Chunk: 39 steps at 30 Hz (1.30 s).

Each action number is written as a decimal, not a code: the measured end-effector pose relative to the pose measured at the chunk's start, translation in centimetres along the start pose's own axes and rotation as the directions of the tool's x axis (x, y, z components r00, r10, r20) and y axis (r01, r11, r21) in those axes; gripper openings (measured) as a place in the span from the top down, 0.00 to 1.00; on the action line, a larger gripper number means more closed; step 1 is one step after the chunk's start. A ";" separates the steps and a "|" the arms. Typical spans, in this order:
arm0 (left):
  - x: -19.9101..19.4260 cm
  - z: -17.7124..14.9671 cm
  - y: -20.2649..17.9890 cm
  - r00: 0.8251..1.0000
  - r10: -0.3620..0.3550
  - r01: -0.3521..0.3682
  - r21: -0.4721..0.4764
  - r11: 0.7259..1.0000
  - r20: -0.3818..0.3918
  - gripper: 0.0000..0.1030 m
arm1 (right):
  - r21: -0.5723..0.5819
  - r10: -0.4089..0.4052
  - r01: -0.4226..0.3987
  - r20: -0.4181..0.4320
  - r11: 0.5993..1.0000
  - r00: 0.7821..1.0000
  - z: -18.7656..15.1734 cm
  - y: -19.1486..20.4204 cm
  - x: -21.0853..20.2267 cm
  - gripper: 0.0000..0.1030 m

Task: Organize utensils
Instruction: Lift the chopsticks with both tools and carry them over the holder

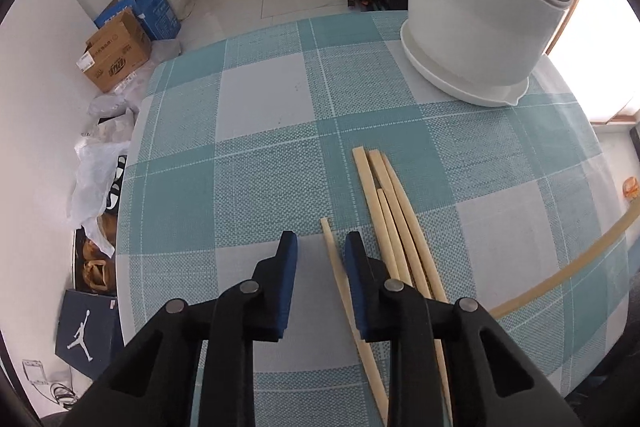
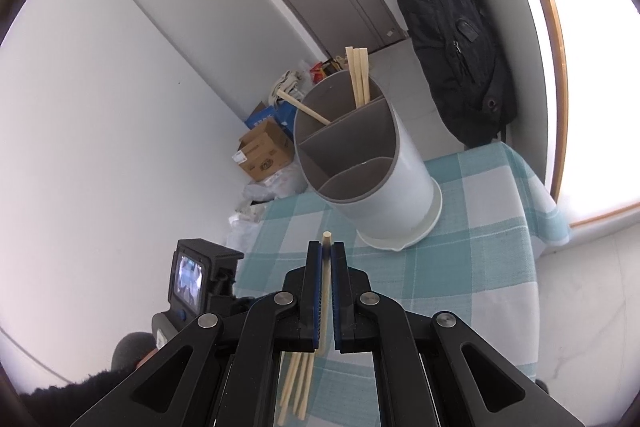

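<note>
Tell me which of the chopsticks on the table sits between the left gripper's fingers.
The lone chopstick lying apart, left of the bundle. It runs between the left gripper's fingers, against the right one; the others lie outside them.

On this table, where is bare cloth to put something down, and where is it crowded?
Free: the checked cloth left of the loose chopsticks, reaching back to the white holder and the table's left edge. Crowded: the right side near the left tool, where chopsticks lie together, one between its fingers.
</note>
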<state>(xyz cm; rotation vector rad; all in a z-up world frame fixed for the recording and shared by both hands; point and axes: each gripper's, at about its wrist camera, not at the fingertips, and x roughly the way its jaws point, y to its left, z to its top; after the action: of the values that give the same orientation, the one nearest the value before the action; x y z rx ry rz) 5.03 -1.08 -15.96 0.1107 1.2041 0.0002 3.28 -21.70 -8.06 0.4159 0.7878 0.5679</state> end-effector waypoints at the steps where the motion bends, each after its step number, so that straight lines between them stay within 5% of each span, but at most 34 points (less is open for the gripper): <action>1: 0.0 0.0 0.1 1.000 -0.016 0.016 -0.014 1.000 -0.001 0.87 | 0.000 -0.001 0.001 0.000 1.000 1.000 0.0 0.0 0.0 0.97; 2: 0.0 0.0 0.2 0.999 -0.037 0.037 -0.021 0.999 -0.003 0.96 | 0.000 -0.002 0.002 0.000 1.000 1.000 0.0 0.0 0.0 0.97; 10: -0.3 0.6 1.1 0.997 -0.072 0.072 -0.066 0.995 0.012 0.99 | -0.007 -0.015 0.015 0.010 1.000 1.000 0.0 0.3 -0.1 0.97; 14: -2.8 0.9 2.7 0.989 -0.097 0.112 -0.140 0.984 0.113 0.99 | -0.030 -0.022 0.023 0.039 0.999 0.999 -0.1 1.0 -0.5 0.97; 22: -10.2 -0.2 3.2 0.922 -0.097 0.158 -0.135 0.978 0.375 0.99 | -0.108 -0.035 0.045 0.089 0.993 0.995 -0.6 3.0 -0.9 0.97; 28: -11.6 0.0 3.6 0.892 -0.100 0.167 -0.115 0.979 0.442 0.99 | -0.157 -0.035 0.057 0.137 0.986 0.990 -0.8 4.3 -1.3 0.97; 39: -14.5 0.5 3.9 0.862 -0.139 0.202 -0.079 0.976 0.487 1.00 | -0.197 -0.051 0.084 0.166 0.977 0.985 0.5 6.2 -2.0 0.97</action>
<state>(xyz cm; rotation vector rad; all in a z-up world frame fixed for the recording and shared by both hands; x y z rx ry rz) 0.54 1.92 -1.96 -0.1073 0.7079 -0.1010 0.56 -18.15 -3.28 0.2417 0.5812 0.5386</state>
